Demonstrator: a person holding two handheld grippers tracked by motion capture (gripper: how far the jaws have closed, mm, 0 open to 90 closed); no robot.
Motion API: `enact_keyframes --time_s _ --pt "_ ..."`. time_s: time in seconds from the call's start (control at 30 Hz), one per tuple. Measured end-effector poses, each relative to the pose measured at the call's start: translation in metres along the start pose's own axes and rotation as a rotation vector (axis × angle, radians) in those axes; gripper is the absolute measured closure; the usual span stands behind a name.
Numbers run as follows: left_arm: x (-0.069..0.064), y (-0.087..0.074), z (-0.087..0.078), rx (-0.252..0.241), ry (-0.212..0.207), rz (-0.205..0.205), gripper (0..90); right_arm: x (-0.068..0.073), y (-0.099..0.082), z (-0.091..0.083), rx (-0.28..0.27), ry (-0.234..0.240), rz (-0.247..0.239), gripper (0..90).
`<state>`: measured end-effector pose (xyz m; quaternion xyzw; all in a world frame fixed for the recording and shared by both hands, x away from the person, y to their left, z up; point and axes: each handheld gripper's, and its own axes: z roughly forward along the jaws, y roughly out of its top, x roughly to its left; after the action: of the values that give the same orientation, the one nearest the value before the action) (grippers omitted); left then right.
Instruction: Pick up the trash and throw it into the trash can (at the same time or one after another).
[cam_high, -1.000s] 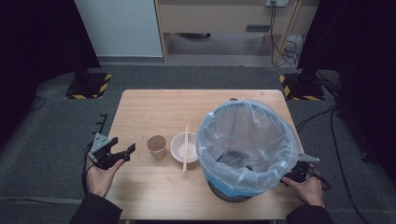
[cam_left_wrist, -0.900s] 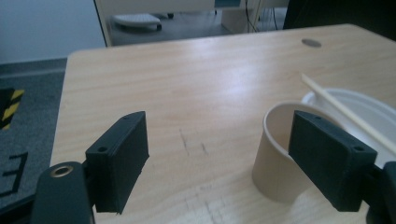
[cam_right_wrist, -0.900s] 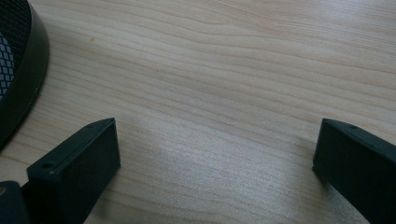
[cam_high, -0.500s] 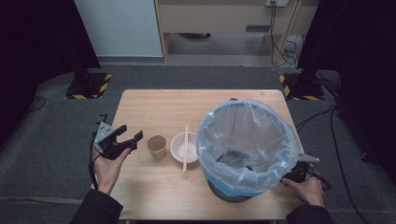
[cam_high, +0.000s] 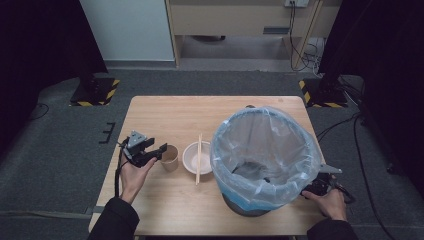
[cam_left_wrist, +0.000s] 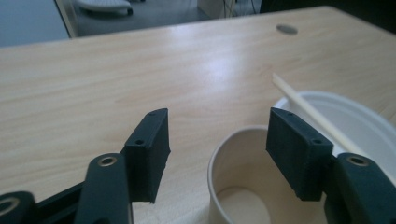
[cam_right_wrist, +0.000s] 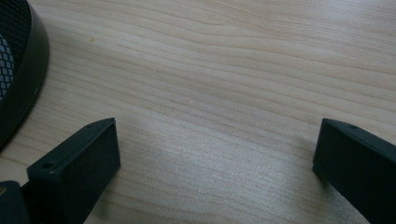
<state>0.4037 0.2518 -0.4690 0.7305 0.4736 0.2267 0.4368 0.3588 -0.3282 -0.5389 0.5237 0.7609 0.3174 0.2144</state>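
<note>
We are reaching for the cup (cam_high: 170, 158) with our left gripper (cam_high: 156, 152). The cup is standing upright on the table (cam_high: 165, 115), just beside the bowl (cam_high: 190, 159). In the left gripper view, one jaw is sitting over the cup's (cam_left_wrist: 243, 186) mouth and the other is outside its wall, so the rim can be pinched between them. The jaws have just been closing, but they are still apart and not yet squeezing the cup. A chopstick (cam_high: 199, 159) is lying across the bowl, so we are coming in from the far side of it. Our right gripper (cam_high: 320, 186) is resting low on the table beside the bin (cam_high: 265, 150), jaws wide apart and holding nothing. We think it is waiting there, out of the way.
</note>
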Motion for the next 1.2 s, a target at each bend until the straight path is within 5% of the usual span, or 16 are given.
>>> enact_keyframes --time_s 0.5,0.8,1.1,1.2 --pt "-0.002 -0.009 0.007 0.132 -0.016 0.011 64.1 0.000 0.000 0.000 0.000 0.000 0.000 0.7" --pt "0.000 -0.008 0.003 0.166 -0.031 -0.044 81.1 0.000 0.000 0.000 0.000 0.000 0.000 0.7" --pt "0.000 0.003 -0.012 0.092 -0.034 -0.052 82.8 0.000 0.000 0.000 0.001 0.000 -0.002 0.7" --pt "-0.001 0.013 -0.027 0.010 -0.031 -0.044 82.8 0.000 0.000 0.000 0.001 0.000 -0.002 0.7"
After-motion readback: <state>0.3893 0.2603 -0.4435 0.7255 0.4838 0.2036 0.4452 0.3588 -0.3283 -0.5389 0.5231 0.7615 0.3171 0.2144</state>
